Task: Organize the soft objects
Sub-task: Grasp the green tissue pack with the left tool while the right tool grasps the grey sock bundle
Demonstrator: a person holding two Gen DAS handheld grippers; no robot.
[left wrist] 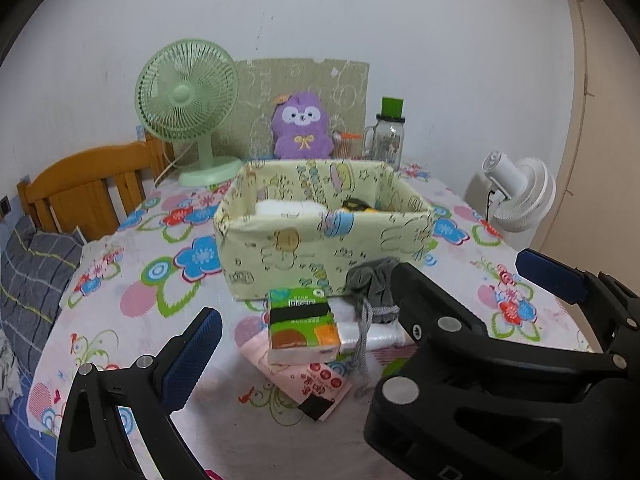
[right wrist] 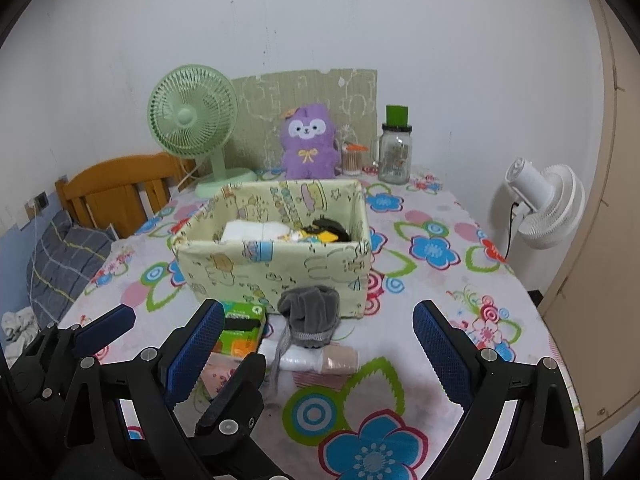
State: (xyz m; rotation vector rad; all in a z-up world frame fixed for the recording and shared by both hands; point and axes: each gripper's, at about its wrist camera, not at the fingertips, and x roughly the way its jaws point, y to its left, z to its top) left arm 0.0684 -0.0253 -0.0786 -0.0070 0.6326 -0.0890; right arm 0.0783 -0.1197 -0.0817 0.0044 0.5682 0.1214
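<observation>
A pale yellow fabric storage box (left wrist: 320,248) (right wrist: 276,272) stands mid-table with white and yellow soft items inside. In front of it lie a grey drawstring pouch (left wrist: 370,286) (right wrist: 310,314), a green tissue pack (left wrist: 302,324) (right wrist: 240,330), a clear-wrapped white roll (right wrist: 316,358) and a pink packet (left wrist: 312,380). My left gripper (left wrist: 316,344) is open and empty, its fingers either side of the tissue pack. My right gripper (right wrist: 320,356) is open and empty, spanning the pouch and roll. A purple plush toy (left wrist: 302,128) (right wrist: 308,144) sits behind the box.
A green desk fan (left wrist: 188,108) (right wrist: 192,120), a glass jar with green lid (left wrist: 386,136) (right wrist: 396,152) and a cotton swab holder (right wrist: 352,160) stand at the back. A wooden headboard (left wrist: 88,188) is left, a white fan (right wrist: 548,208) right. The floral tablecloth (right wrist: 432,216) covers the table.
</observation>
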